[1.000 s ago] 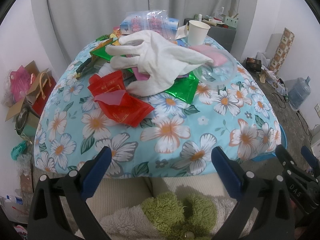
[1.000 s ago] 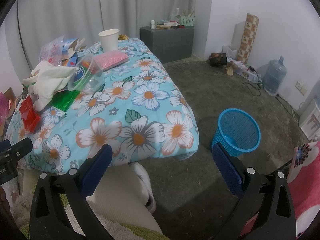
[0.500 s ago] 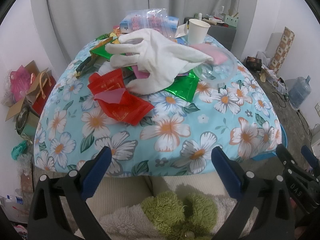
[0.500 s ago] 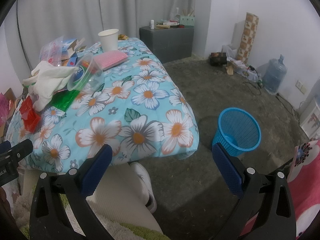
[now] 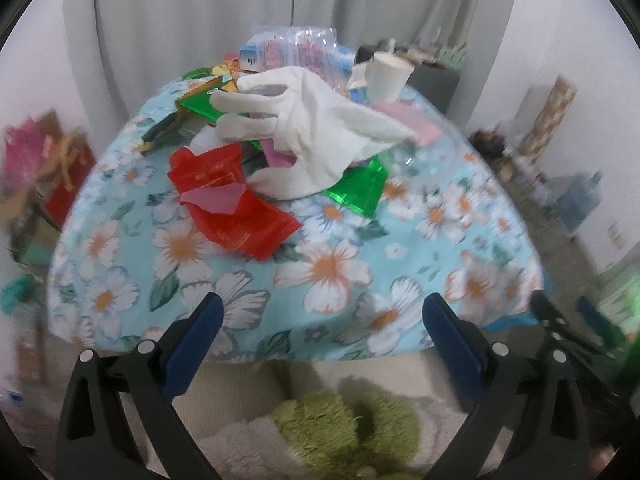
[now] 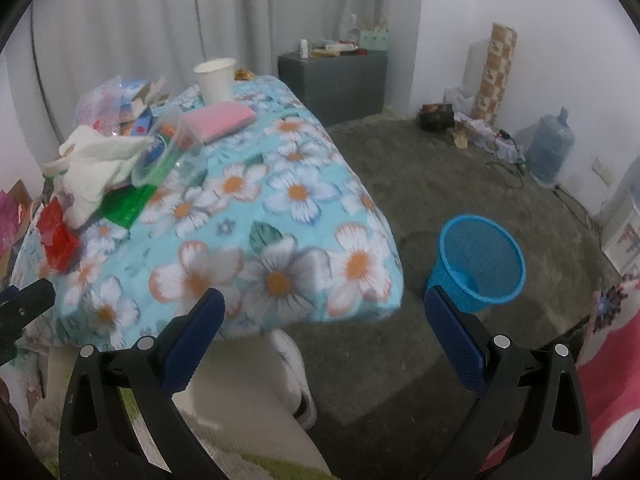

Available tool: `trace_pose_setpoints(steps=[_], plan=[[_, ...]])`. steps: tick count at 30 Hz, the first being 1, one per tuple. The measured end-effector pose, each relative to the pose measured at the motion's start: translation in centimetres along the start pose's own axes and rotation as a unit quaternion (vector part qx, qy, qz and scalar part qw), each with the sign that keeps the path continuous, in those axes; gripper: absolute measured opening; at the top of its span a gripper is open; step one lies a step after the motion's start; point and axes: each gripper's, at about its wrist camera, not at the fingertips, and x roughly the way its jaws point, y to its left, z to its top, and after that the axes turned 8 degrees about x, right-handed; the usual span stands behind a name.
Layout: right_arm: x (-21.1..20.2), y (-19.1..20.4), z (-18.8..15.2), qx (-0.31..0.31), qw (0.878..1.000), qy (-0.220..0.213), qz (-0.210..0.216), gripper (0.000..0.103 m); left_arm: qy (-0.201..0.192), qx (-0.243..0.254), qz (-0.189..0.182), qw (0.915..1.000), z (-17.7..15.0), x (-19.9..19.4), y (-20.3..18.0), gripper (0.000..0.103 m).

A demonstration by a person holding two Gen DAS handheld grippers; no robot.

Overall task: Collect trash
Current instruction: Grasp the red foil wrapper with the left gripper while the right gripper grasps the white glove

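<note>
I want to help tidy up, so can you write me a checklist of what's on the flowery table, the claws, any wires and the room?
Surface: flowered tablecloth covers the table; near half bare.
Job's things: red wrapper, green foil wrapper, white glove, clear plastic cup on its side, paper cup upright, blue basket on the floor to the right of the table.
Clutter: pink sponge, packets in clear plastic at the far end.
Grippers: left gripper open, holding nothing; right gripper open, holding nothing.
Cables: wires on the floor by the wall.
Surroundings: grey curtain, grey cabinet, water jug.
</note>
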Motion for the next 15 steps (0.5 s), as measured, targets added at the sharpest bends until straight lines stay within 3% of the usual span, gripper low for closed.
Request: trace_pose_setpoints(steps=[5, 9, 15], plan=[[-0.9, 1.9, 2.2, -0.007, 0.997, -0.062, 0.045, 0.095, -0.057, -0.060, -0.090, 0.9924, 0.3, -1.0, 3.5, 0.098], [-0.9, 3.9, 4.1, -0.011, 0.992, -0.081, 0.098, 0.095, -0.091, -0.082, -0.088, 0.9886, 0.7, -1.7, 5.7, 0.098], [-0.5, 7.7, 6.5, -0.048, 0.980, -0.079, 0.178, 0.091, -0.093, -0.089, -0.080, 0.9884, 1.4, -0.7, 8.5, 0.098]])
